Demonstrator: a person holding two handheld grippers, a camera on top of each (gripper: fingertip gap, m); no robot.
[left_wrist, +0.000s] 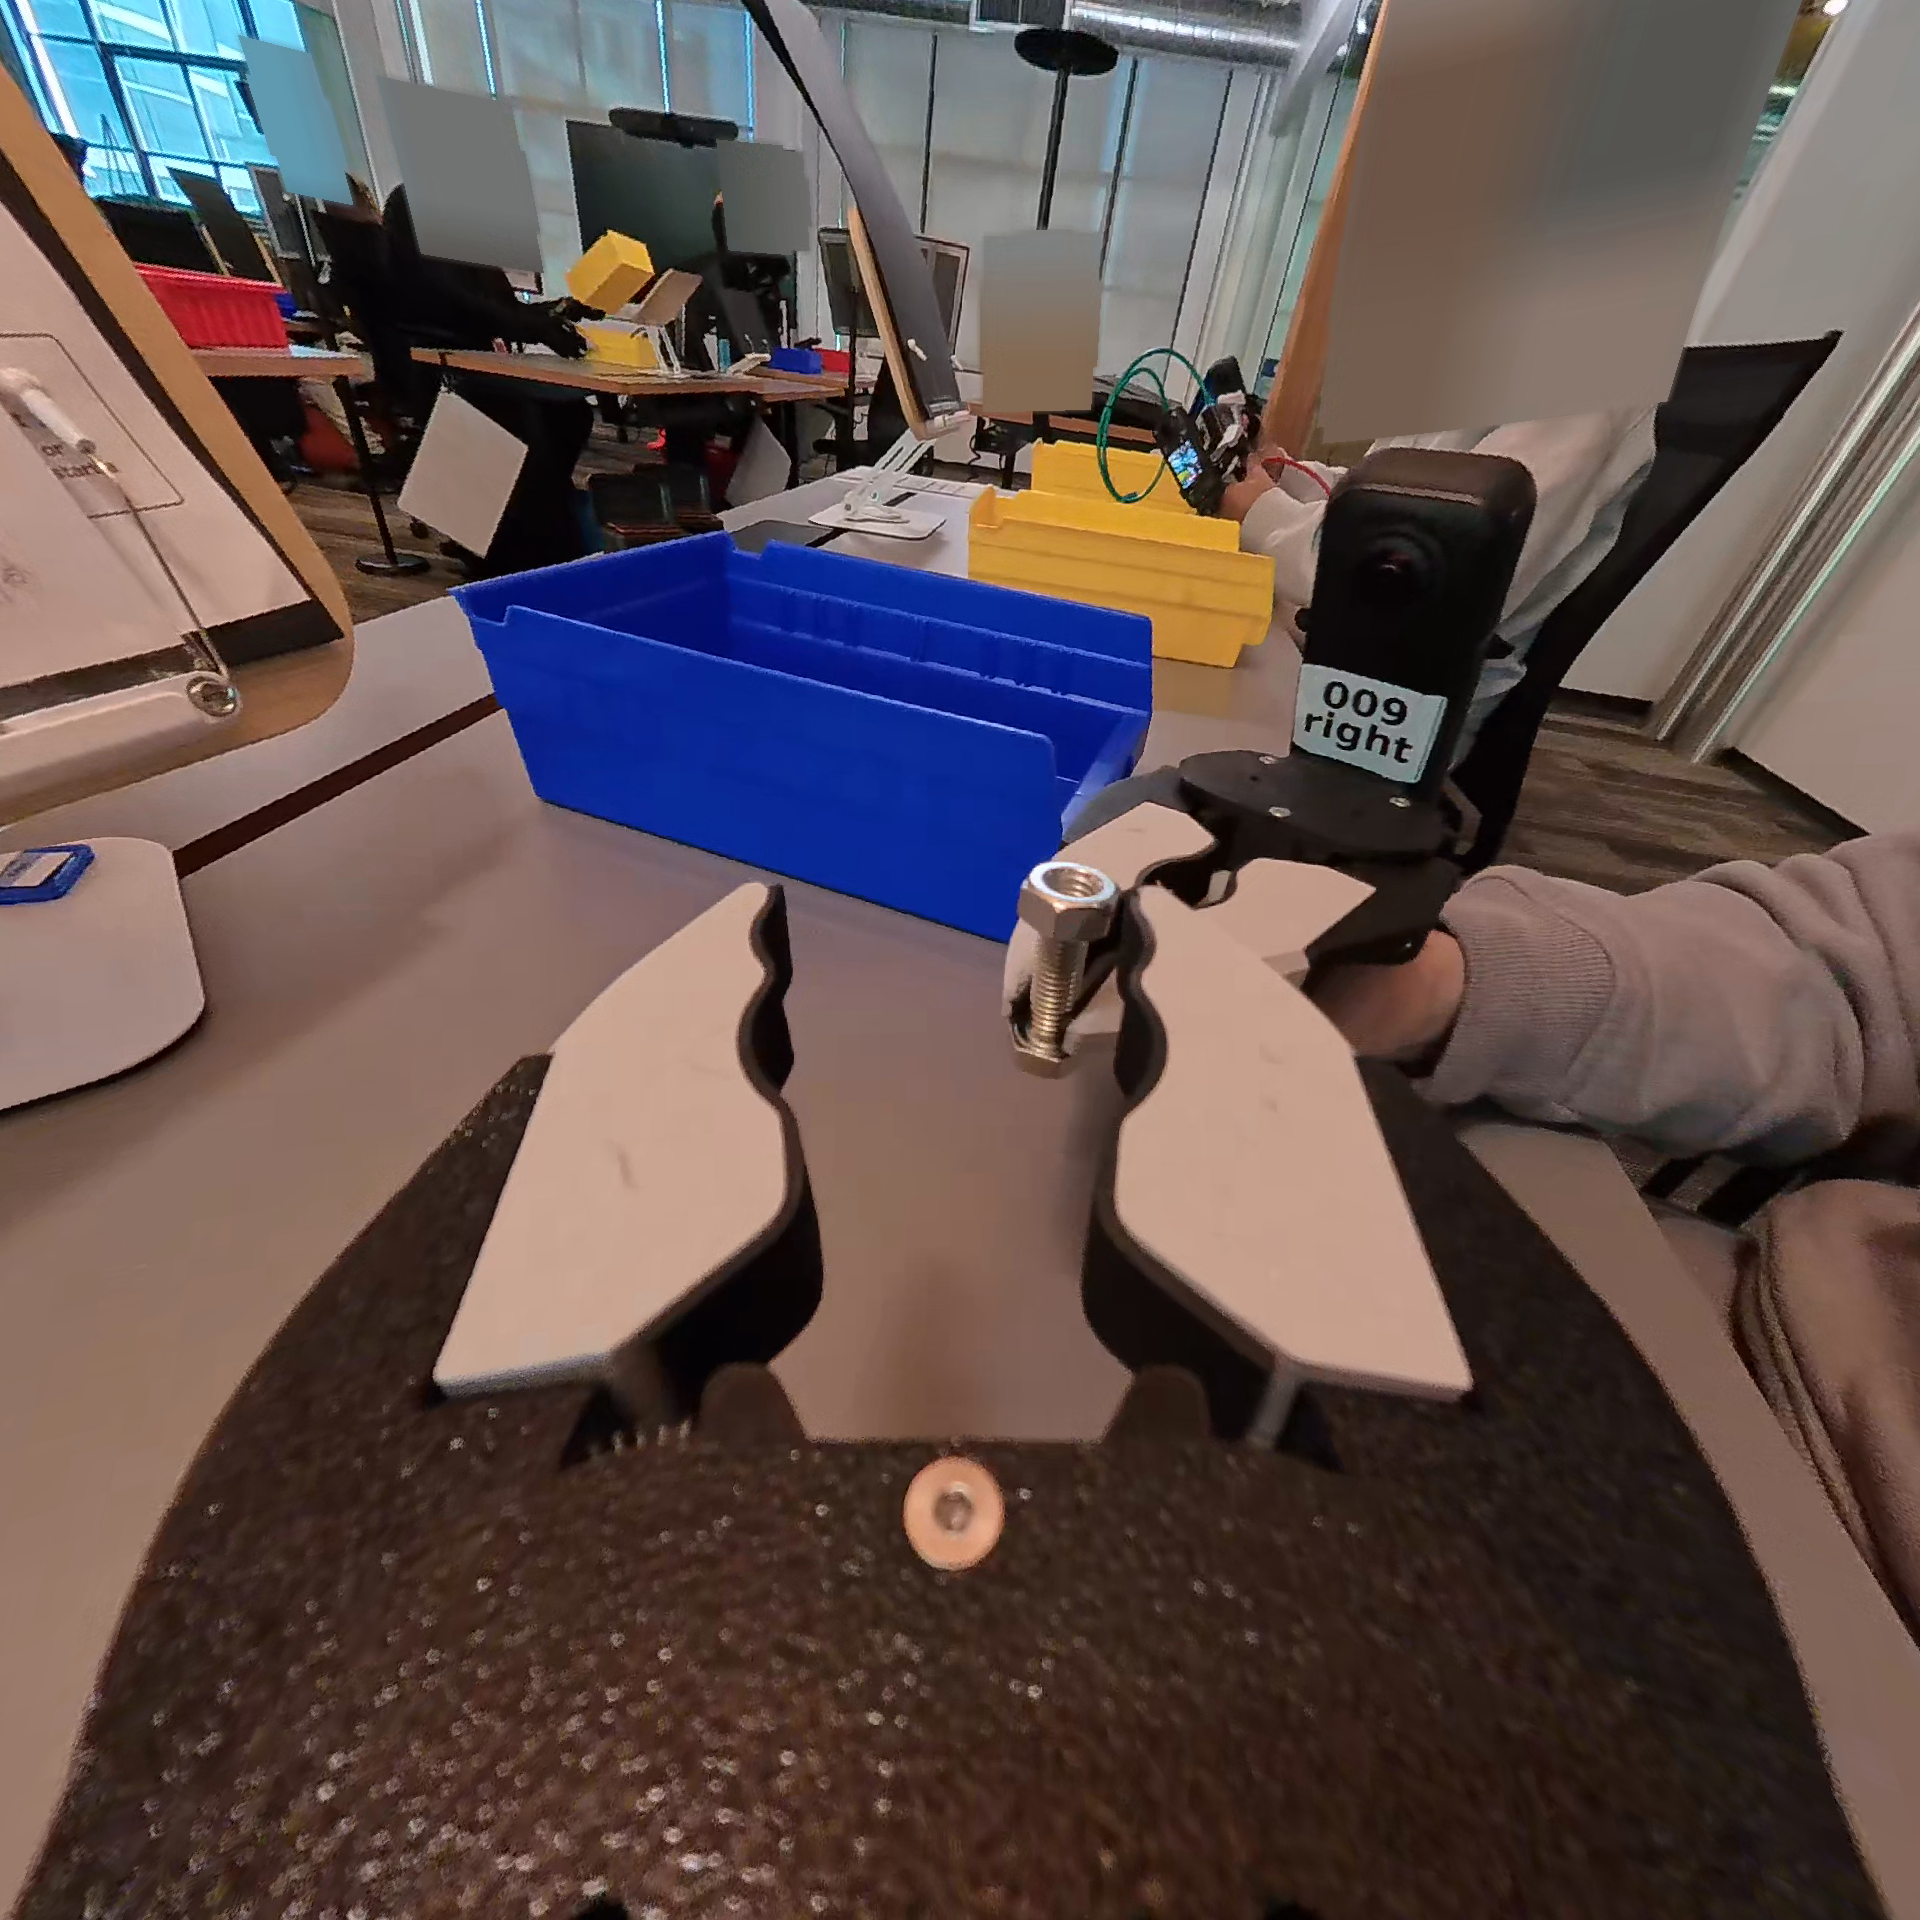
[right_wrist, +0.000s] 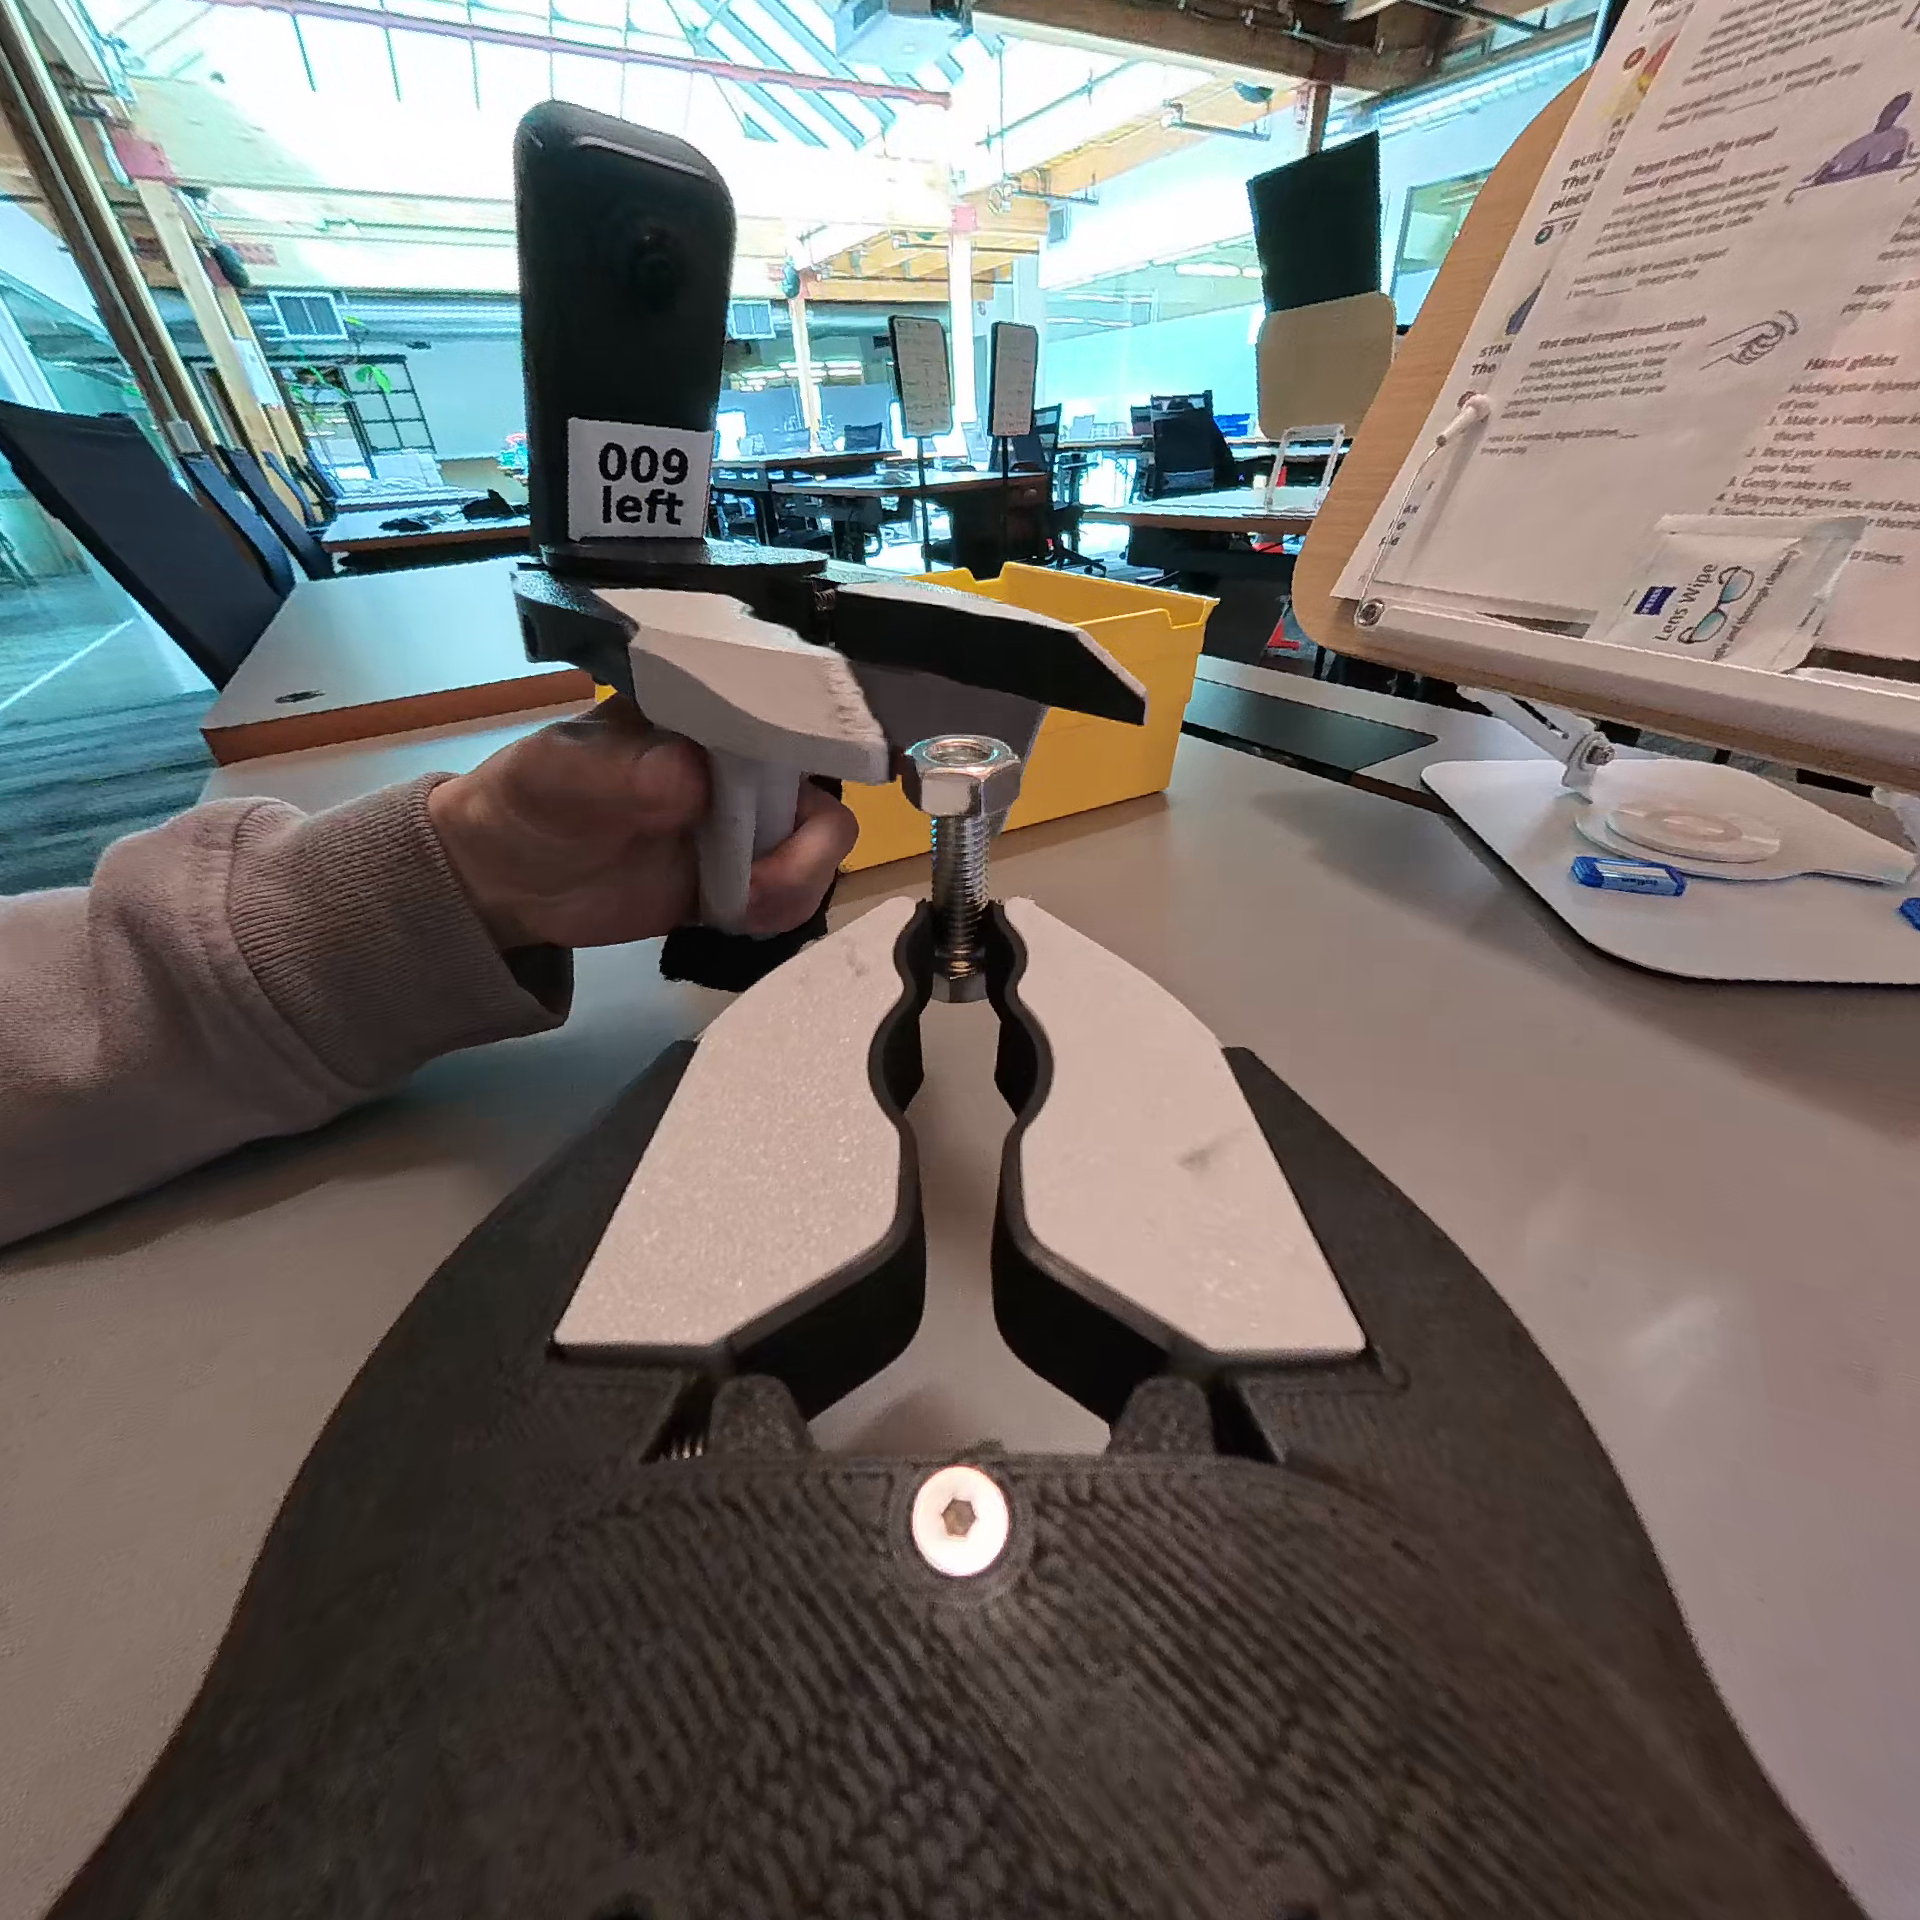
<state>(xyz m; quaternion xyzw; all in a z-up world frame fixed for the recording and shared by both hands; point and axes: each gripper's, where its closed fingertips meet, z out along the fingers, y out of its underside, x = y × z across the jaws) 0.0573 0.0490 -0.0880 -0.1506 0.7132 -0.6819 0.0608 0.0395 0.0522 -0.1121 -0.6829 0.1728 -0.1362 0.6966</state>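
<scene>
Two grippers meet: right gripper (right_wrist: 958, 940) pinches bolt (right_wrist: 956, 894) upright, steadying it; left gripper (left_wrist: 951, 935) spread, fingertip (right_wrist: 868, 748) beside nut (right_wrist: 958, 774).

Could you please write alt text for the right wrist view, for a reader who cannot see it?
The right hand-held gripper clamps an upright silver bolt by its lower shank, a hex nut at its top. The left hand-held gripper, held in a hand, hovers open around the nut above a grey table, a yellow bin behind.
</scene>
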